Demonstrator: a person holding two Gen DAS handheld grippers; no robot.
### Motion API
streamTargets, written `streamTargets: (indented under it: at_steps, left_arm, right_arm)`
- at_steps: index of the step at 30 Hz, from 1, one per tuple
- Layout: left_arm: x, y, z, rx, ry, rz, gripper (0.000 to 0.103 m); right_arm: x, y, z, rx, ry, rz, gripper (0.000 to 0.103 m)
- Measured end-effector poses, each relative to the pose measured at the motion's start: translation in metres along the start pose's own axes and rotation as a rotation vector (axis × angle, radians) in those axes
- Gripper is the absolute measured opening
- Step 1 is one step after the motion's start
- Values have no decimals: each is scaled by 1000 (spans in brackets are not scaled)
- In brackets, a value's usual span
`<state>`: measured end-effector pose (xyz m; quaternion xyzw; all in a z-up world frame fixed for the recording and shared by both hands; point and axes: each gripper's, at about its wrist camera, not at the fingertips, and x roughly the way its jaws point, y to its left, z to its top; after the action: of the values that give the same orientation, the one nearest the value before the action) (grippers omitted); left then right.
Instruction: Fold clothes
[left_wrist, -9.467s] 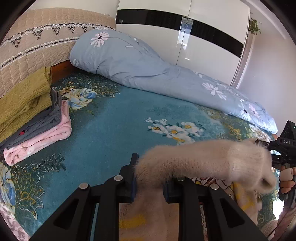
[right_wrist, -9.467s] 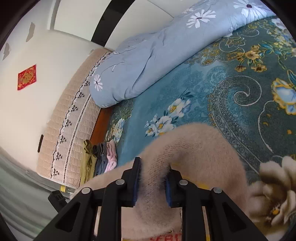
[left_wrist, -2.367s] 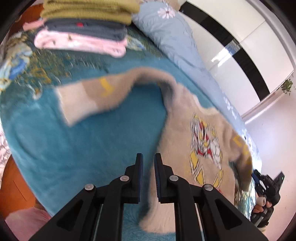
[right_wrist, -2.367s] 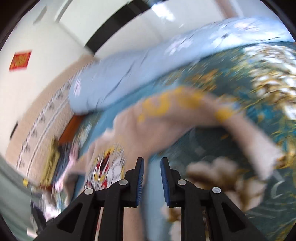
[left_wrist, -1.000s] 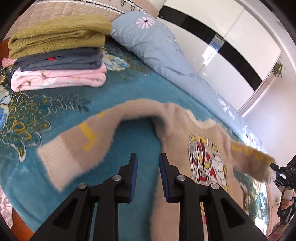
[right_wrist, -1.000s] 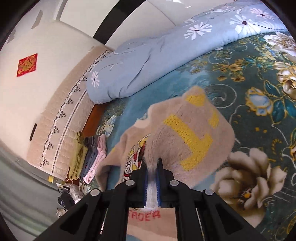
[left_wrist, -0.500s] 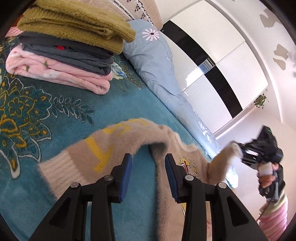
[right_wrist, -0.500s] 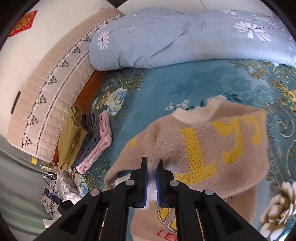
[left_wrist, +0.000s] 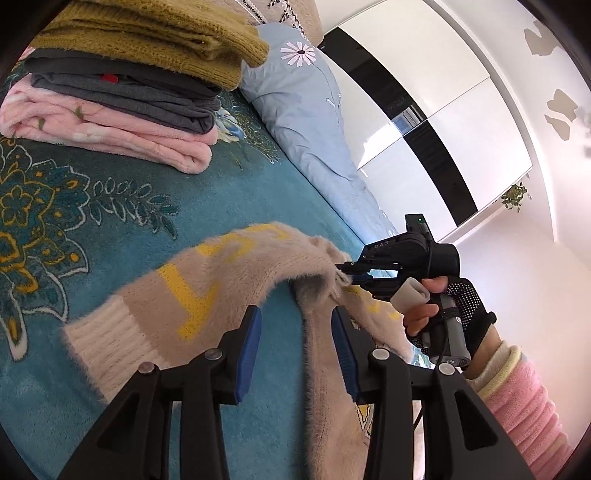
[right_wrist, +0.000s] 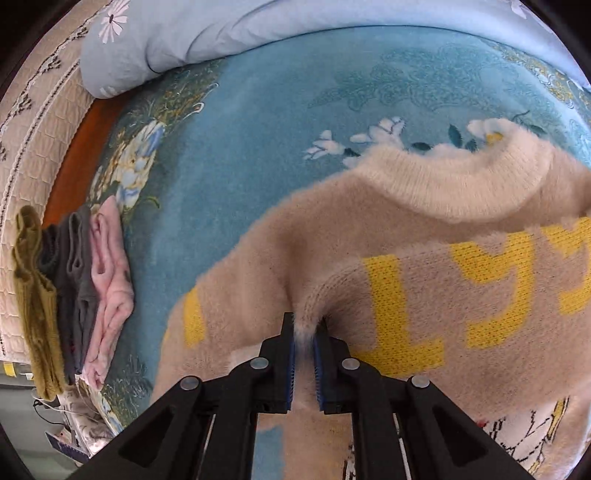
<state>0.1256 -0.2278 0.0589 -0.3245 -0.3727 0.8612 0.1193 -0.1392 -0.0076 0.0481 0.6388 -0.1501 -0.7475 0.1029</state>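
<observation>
One sweater sleeve (right_wrist: 424, 295) sits pinched between the right hand-held gripper (right_wrist: 303, 334) pads.

One fluffy beige knitted sweater (right_wrist: 424, 258) with yellow letters lies on one teal floral bedspread (right_wrist: 258, 129). Three folded garments sit stacked: one olive-green knit (left_wrist: 155, 33), one dark grey top (left_wrist: 122, 92) and one pale pink fleece piece (left_wrist: 110, 129). One light blue duvet with daisy prints (left_wrist: 314, 103) runs along the bed. Two black two-finger grippers show: the left gripper (left_wrist: 295, 332) and the right gripper (right_wrist: 304, 332). One gloved hand (left_wrist: 454, 314) is visible, with one pink sleeve (left_wrist: 517, 406).
</observation>
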Motion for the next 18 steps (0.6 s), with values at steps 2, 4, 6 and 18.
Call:
streamTargets:
  at_steps: [2,4,6,18]
  left_arm:
    - [0,1,0,-7,-1,2,43]
    - [1,0,-1,-6,1,2,43]
    - [2,0,-2,0,5,1,43]
    - [1,4,-17,-43,-11,-44,44]
  right_arm:
    - [-7,3,-1,-24,-12,8,15]
    - [-19,3,-2,-26,-29,64,29]
    - [-32,3,-5,-29,-47,123,48]
    - [-138,-100,-85,-97,-294,228,61]
